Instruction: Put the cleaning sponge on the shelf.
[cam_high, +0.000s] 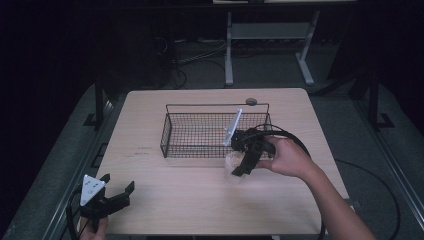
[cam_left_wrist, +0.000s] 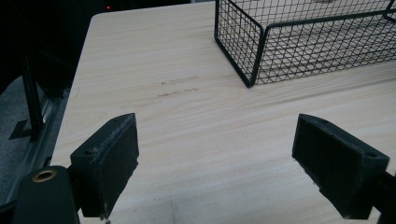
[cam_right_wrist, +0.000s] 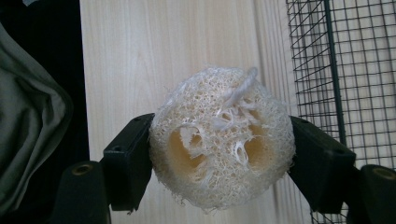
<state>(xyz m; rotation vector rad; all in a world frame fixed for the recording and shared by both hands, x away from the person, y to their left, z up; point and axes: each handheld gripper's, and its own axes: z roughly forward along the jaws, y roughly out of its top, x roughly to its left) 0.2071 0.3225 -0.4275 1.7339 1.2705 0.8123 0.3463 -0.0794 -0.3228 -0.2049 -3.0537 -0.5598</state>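
A pale, fibrous loofah sponge (cam_right_wrist: 222, 140) sits squeezed between the two black jaws of my right gripper (cam_right_wrist: 222, 154). From above, that gripper (cam_high: 239, 162) hovers just in front of the black wire basket (cam_high: 172, 125), at its right front corner, with the loofah (cam_high: 232, 160) at its tips. My left gripper (cam_high: 118, 192) rests at the table's front left edge, jaws wide apart with bare wood between them (cam_left_wrist: 217, 158). The basket's near corner (cam_left_wrist: 252, 56) lies ahead of it.
The light wooden table (cam_high: 200, 200) carries the basket near its middle. A small round disc (cam_high: 251, 101) lies behind the basket. Cables trail from both grippers. Dark floor and a table frame (cam_high: 229, 50) lie beyond the far edge.
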